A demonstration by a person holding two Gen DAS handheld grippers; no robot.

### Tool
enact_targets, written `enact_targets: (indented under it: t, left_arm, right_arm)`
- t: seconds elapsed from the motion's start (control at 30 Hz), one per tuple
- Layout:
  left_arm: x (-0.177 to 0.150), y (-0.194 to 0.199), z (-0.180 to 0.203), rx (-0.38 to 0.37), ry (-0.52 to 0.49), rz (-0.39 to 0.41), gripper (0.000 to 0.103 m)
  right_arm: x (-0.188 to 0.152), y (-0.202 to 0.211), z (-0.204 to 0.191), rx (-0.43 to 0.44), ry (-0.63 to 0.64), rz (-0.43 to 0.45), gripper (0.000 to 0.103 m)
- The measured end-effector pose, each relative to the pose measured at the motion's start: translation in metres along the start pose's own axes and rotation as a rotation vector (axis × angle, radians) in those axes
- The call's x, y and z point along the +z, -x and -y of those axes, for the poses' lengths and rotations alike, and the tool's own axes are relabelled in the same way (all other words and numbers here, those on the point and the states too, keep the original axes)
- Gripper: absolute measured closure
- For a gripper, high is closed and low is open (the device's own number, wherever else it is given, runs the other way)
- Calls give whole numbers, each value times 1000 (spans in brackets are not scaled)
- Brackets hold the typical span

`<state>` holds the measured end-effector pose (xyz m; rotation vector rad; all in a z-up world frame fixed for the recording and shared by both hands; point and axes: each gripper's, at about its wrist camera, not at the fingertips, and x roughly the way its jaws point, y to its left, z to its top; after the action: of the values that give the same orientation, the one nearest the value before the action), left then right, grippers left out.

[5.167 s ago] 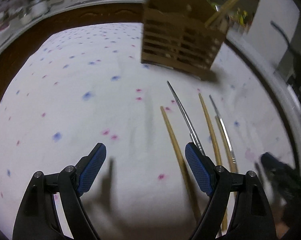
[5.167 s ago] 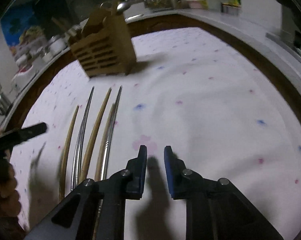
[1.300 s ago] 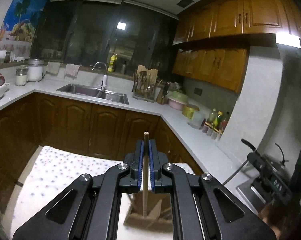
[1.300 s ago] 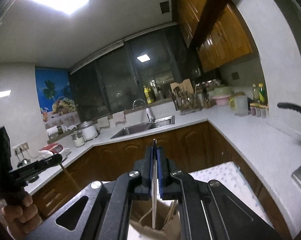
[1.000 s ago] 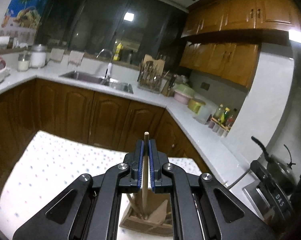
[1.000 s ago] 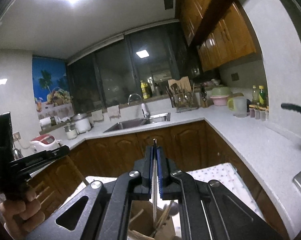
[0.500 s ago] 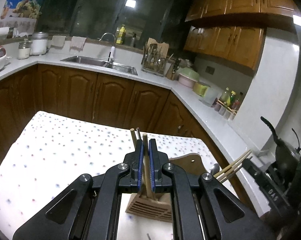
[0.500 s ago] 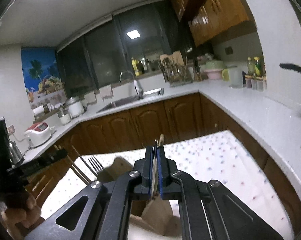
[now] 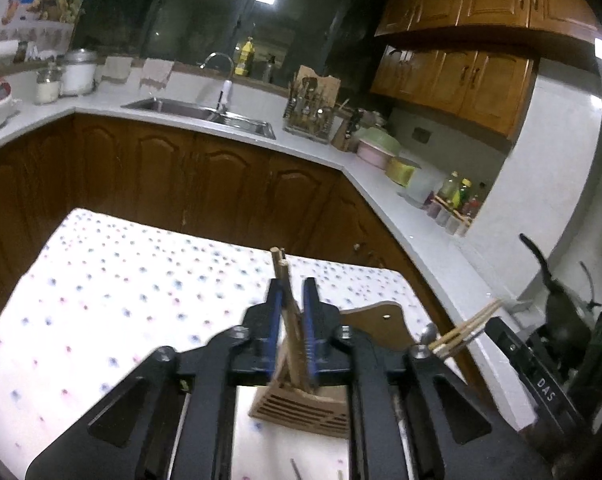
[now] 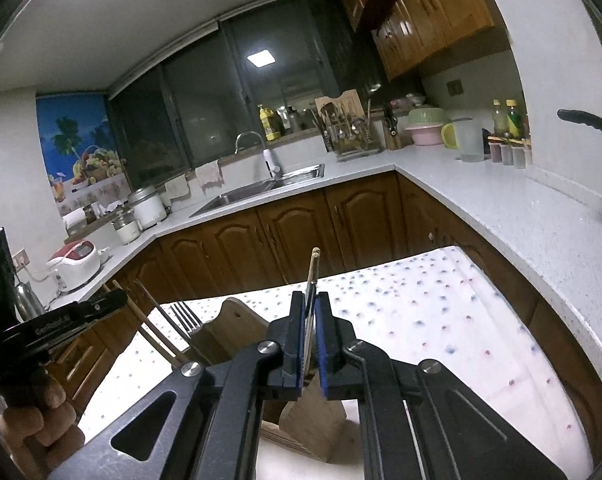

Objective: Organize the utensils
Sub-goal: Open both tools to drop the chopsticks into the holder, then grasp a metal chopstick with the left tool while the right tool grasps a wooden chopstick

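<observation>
Behind both parted claws, left (image 9: 292,320) and right (image 10: 309,328), chopsticks' (image 9: 287,300) lower ends stay hidden.

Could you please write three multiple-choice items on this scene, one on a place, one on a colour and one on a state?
1. Where does the wooden holder stand?
A. in the sink
B. on the dotted cloth
C. on the white counter

2. What colour are the pads of the left tool?
A. blue
B. red
C. yellow

3. How do the fingers of the left tool stand around the chopsticks?
A. clamped tight on them
B. apart, with a gap
C. far from them

Answers:
1 B: the dotted cloth lies under and around the holder.
2 A: both inner pads show blue.
3 B: cloth shows between the right pad and the sticks, whose lower ends sit in the holder.
</observation>
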<state>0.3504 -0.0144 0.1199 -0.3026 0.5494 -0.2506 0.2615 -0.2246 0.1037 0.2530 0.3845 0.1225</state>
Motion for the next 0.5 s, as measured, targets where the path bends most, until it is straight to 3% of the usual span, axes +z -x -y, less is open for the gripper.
enact_targets:
  t: [0.03, 0.1, 0.13, 0.17, 0.2, 0.3, 0.5]
  left_arm:
    - [0, 3, 0, -3, 4, -1, 76]
    - [-1, 13, 0, -9, 15, 11, 55]
    - [-2, 20, 0, -13, 19, 23, 51]
    - [-4, 28, 0, -13, 24, 33, 44]
    - [-5, 32, -1, -13, 27, 37, 36]
    - [-14, 52, -5, -10, 45, 54, 28]
    - [-42, 80, -20, 18, 94, 34, 24]
  right_arm:
    - [1, 3, 0, 4, -6, 10, 91]
    - [3, 8, 3, 18, -26, 24, 62]
    - [4, 11, 4, 22, -37, 35, 38]
    - [5, 16, 6, 27, -48, 54, 25]
    - [6, 24, 8, 28, -61, 77, 22]
    - [7, 44, 13, 28, -90, 129, 17]
    - [-3, 74, 20, 42, -128, 143, 11]
